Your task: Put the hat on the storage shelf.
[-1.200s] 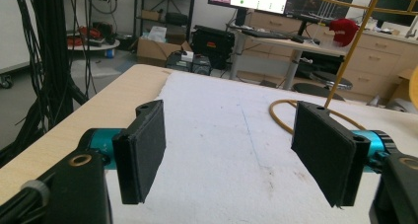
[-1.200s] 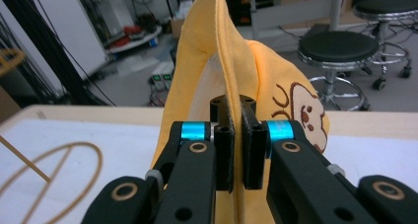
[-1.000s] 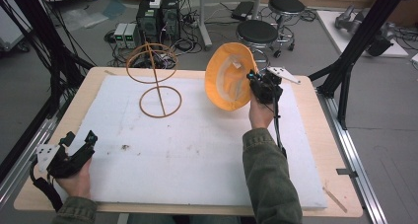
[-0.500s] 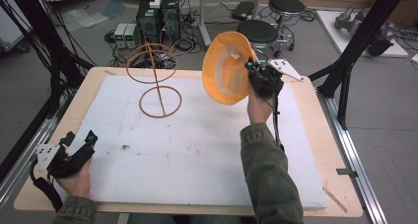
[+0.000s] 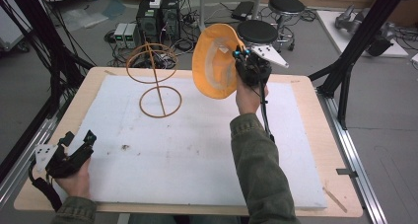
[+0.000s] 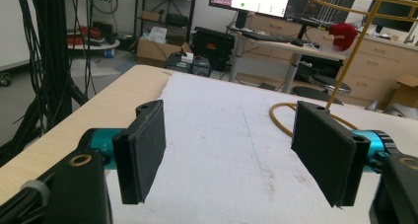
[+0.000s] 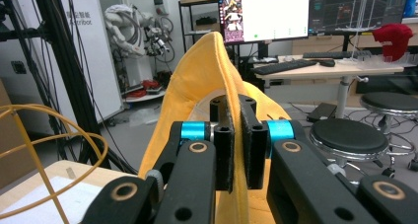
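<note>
At the near left corner of the white foam table top (image 5: 197, 155), the left gripper (image 5: 79, 140) rests with its jaws wide apart and nothing between them. Farther back, the right gripper (image 5: 240, 56) pinches the round yellow floppy hat (image 5: 212, 66) in the air, right of the yellow wire stand (image 5: 155, 81).

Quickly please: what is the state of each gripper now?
Left gripper: open, holds nothing.
Right gripper: closed on the yellow hat, lifted above the table.
</note>
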